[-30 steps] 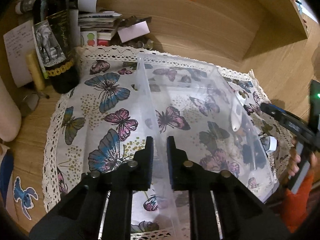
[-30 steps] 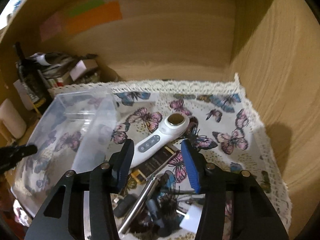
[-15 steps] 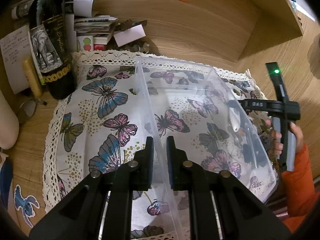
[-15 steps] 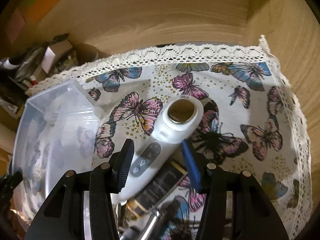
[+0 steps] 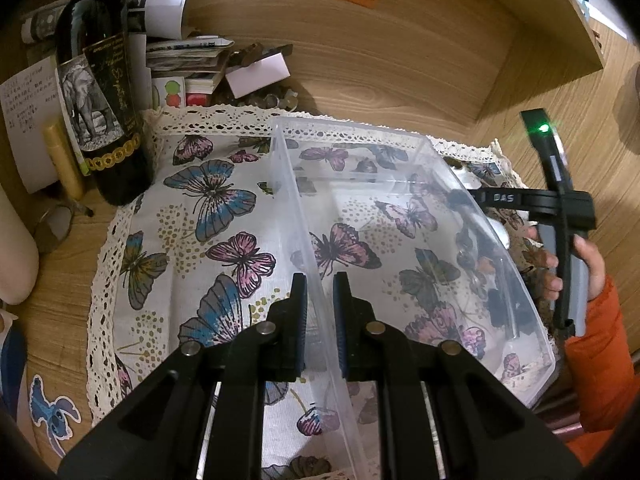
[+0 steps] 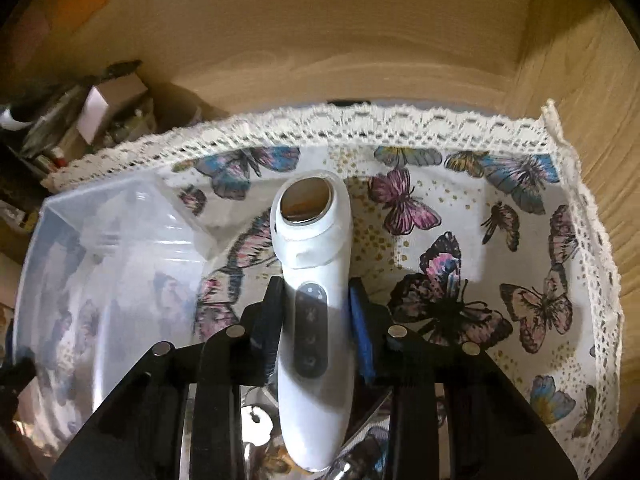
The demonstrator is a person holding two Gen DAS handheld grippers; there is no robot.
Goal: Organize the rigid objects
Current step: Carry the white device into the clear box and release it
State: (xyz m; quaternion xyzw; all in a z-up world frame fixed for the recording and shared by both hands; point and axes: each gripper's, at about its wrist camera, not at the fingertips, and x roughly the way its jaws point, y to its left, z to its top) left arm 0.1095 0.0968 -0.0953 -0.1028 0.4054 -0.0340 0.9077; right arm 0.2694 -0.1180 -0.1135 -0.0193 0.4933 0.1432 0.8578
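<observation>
A clear plastic box (image 5: 404, 216) stands on the butterfly cloth (image 5: 208, 216). My left gripper (image 5: 320, 292) is shut on the box's near left wall, one finger inside and one outside. In the right wrist view a white handheld device (image 6: 312, 280) with a round metal head lies lengthwise between the fingers of my right gripper (image 6: 316, 300), which touch its sides. The box (image 6: 112, 264) is to its left. The right gripper also shows in the left wrist view (image 5: 460, 200), behind the box's far wall.
A dark wine bottle (image 5: 100, 92), stacked papers and a small white box (image 5: 256, 72) crowd the back left. Wooden walls close the back and right (image 6: 580, 80). Dark and metallic small items (image 6: 256, 420) lie under my right gripper.
My right gripper moved forward and down over the white device and closed on it; the device now lies straight between the fingers. My left gripper kept its hold on the box wall.
</observation>
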